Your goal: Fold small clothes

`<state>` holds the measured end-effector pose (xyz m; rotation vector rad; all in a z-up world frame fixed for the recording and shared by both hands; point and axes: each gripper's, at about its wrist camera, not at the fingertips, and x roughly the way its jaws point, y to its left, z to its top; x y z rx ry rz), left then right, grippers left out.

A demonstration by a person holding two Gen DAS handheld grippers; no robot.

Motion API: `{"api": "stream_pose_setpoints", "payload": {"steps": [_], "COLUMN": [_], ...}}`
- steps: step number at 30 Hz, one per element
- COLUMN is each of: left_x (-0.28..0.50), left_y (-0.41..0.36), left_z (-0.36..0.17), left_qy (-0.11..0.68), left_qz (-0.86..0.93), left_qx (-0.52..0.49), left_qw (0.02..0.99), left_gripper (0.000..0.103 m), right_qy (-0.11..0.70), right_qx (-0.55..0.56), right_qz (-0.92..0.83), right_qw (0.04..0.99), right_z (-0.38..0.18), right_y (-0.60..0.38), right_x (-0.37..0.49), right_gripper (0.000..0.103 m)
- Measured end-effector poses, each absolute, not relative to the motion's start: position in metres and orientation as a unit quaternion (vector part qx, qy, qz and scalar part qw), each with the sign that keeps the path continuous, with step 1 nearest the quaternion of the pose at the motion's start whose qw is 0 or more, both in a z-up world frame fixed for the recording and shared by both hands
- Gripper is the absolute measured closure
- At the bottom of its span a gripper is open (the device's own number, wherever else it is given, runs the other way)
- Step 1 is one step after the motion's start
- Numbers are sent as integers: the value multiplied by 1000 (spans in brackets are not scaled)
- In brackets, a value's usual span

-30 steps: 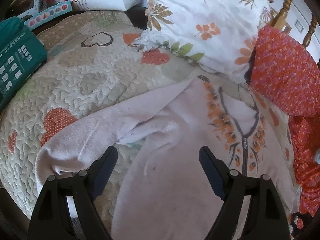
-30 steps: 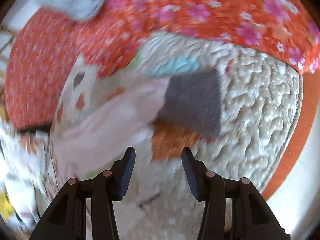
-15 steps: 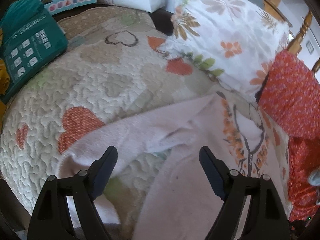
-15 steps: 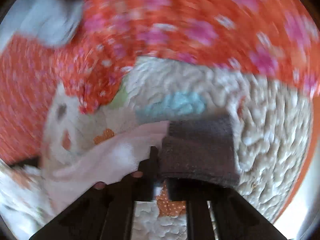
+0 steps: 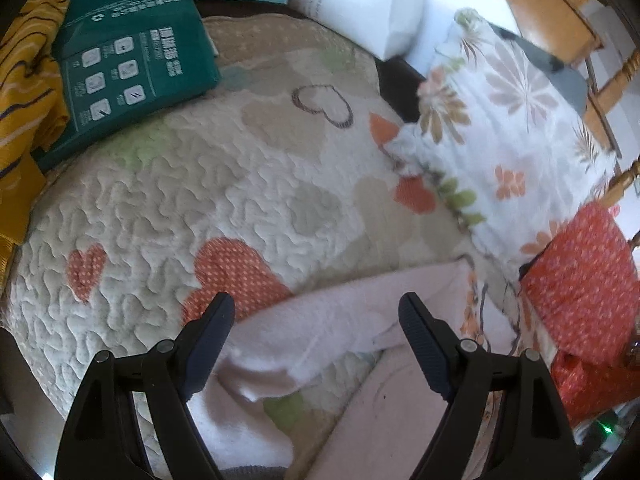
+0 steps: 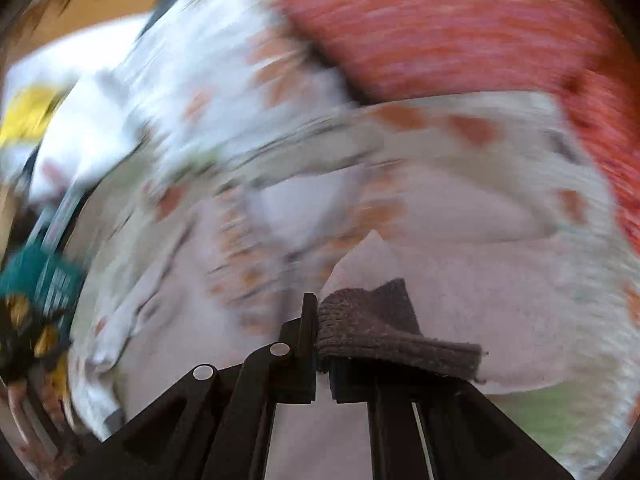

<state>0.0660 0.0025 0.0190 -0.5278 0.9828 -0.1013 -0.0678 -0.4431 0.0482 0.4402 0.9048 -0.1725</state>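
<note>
left gripper (image 5: 316,320): my jaws spread wide, nothing held, over the sleeve
right gripper (image 6: 322,340): my jaws pinched tight on the grey cuff (image 6: 384,332)
pink garment (image 5: 360,320): lying on the quilt (image 5: 200,200), sleeve stretched out flat, floral collar near the floral pillow (image 5: 500,120)
right view: heavy blur

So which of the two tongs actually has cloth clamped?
The right tongs, shut on the dark grey knitted cuff; the left tongs gape open.
</note>
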Motion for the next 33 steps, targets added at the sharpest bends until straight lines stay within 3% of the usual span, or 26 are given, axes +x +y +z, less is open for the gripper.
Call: {"api": "stream_pose_setpoints", "payload": {"steps": [10, 12, 14, 16, 17, 25, 30, 33], "left_x": [75, 75, 75, 74, 74, 73, 73, 74], "left_y": [51, 56, 60, 63, 65, 70, 68, 68], "left_z": [15, 15, 15, 15, 15, 14, 12, 11], "left_qy": [460, 460, 459, 456, 455, 452, 456, 458], "left_qz": [-26, -24, -22, -18, -17, -7, -12, -11], "left_qx": [-316, -324, -328, -333, -335, -342, -344, -345], "left_qw": [830, 827, 825, 825, 825, 824, 821, 819], "left_gripper": [20, 20, 20, 20, 20, 20, 20, 20], "right_qy": [499, 505, 508, 508, 504, 458, 405, 408], "right_qx": [91, 57, -6, -58, -82, -267, -422, -410], "right_qz": [-23, -33, -44, -31, -23, 23, 29, 21], "right_qw": [862, 861, 860, 859, 859, 848, 811, 816], "right_z": [-8, -15, -23, -24, -24, -28, -43, -38], "right_y": [-296, -282, -258, -241, -232, -179, -149, -157], "right_x": [28, 43, 59, 63, 63, 40, 8, -7], "right_gripper": [97, 93, 82, 53, 49, 46, 36, 36]}}
